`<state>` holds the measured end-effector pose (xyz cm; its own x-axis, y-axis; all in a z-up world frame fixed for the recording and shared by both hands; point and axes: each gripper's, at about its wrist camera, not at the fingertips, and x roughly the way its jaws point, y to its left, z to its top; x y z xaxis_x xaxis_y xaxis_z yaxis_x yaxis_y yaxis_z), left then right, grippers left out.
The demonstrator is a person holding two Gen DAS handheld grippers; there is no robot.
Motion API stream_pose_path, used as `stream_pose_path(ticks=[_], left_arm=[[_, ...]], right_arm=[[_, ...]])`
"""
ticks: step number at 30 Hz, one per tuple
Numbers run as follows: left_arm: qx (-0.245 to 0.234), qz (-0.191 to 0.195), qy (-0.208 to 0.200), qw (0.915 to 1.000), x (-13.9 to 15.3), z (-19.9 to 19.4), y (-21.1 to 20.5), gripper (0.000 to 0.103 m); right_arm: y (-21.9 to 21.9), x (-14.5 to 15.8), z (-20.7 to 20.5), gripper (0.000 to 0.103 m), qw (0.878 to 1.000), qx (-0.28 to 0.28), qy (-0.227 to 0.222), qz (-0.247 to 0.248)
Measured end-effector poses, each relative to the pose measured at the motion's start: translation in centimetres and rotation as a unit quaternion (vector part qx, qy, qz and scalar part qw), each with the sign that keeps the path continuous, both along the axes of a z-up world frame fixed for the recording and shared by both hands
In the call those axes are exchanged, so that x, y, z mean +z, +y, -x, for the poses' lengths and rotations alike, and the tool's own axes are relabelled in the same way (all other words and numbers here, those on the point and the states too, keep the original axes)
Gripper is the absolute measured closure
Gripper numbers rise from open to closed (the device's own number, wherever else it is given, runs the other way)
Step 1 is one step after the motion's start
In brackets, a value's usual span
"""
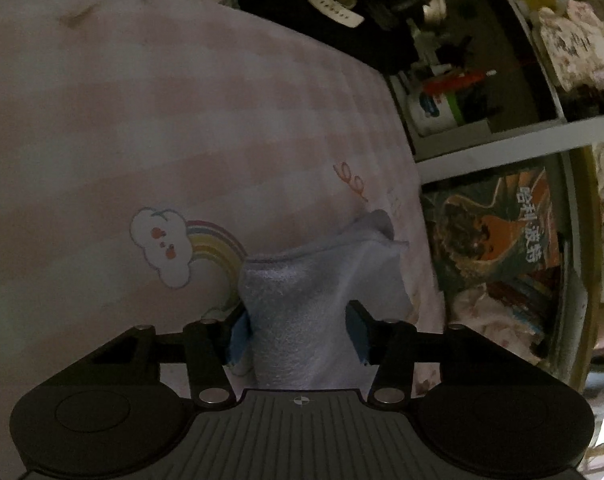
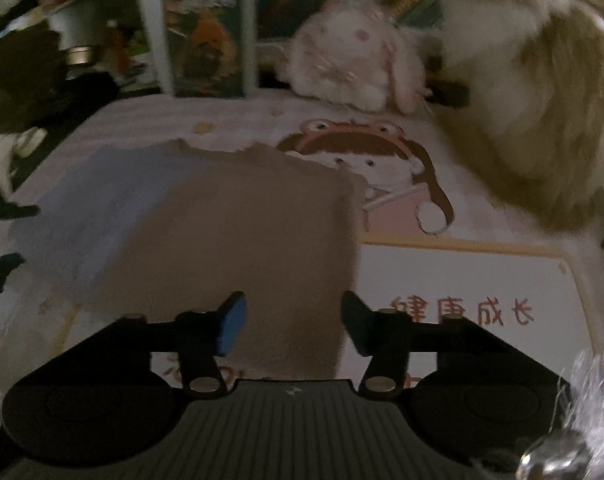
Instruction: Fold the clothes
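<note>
left gripper [image 1: 300, 334]: jaws wide, blue towel [image 1: 313, 300] bunched between, grip unclear
right gripper [image 2: 292, 322]: jaws apart, empty, over brown cloth [image 2: 242, 240]

A child's bedroom at home. A pink cartoon-printed bedsheet [image 1: 182, 120] lies beside a cluttered white shelf [image 1: 501, 140] of books. Plush toys [image 2: 353, 60] sit on the bed.

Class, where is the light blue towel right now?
In the left wrist view, the light blue towel sits low and central between the left tongs, on the pink sheet just right of the rainbow cloud print.
</note>
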<state>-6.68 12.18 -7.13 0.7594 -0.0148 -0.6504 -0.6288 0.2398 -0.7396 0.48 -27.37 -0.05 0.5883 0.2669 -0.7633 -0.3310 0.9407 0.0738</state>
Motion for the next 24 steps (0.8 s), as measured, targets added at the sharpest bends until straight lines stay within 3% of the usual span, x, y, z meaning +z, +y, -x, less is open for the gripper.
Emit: stream_pose_path(ticks=[2, 3, 4, 6, 7, 12, 18, 21, 24], left_arm=[[-0.022, -0.031, -0.01, 0.9992, 0.9, 0.0, -0.5, 0.094], [-0.034, -0.048, -0.016, 0.9981, 1.5, 0.0, -0.7, 0.095], [-0.062, -0.092, -0.036, 0.9932, 2.8, 0.0, -1.4, 0.095], [-0.122, -0.189, -0.076, 0.9713, 5.5, 0.2, -3.3, 0.094], [-0.135, -0.205, -0.084, 0.9658, 6.0, 0.3, -3.7, 0.094], [-0.084, -0.108, -0.017, 0.9905, 1.1, 0.3, -1.3, 0.086], [-0.051, -0.057, -0.051, 0.9958, -1.3, 0.3, -1.4, 0.071], [-0.018, -0.039, -0.062, 0.9971, -1.9, 0.2, -1.5, 0.076], [-0.008, -0.043, -0.056, 0.9975, -2.0, 0.3, -1.6, 0.091]], right_arm=[[-0.3, -0.8, -0.8, 0.068, 1.0, -0.013, 0.013, 0.007], [-0.5, -1.2, -1.2, 0.069, 1.0, -0.018, 0.019, 0.011], [-0.6, -1.6, -1.5, 0.069, 0.999, -0.021, 0.025, 0.015], [-0.6, -2.0, -1.8, 0.069, 0.999, -0.019, 0.031, 0.019], [-0.5, -2.1, -1.8, 0.07, 0.999, -0.017, 0.031, 0.02], [-0.4, -2.3, -2.2, 0.07, 0.999, 0.0, 0.03, 0.025], [-1.0, -2.3, -2.8, 0.07, 0.999, 0.031, 0.038, 0.016], [-1.3, -2.2, -3.1, 0.07, 0.998, 0.053, 0.041, 0.014], [-1.8, -2.1, -3.5, 0.066, 0.997, 0.072, 0.042, 0.009]])
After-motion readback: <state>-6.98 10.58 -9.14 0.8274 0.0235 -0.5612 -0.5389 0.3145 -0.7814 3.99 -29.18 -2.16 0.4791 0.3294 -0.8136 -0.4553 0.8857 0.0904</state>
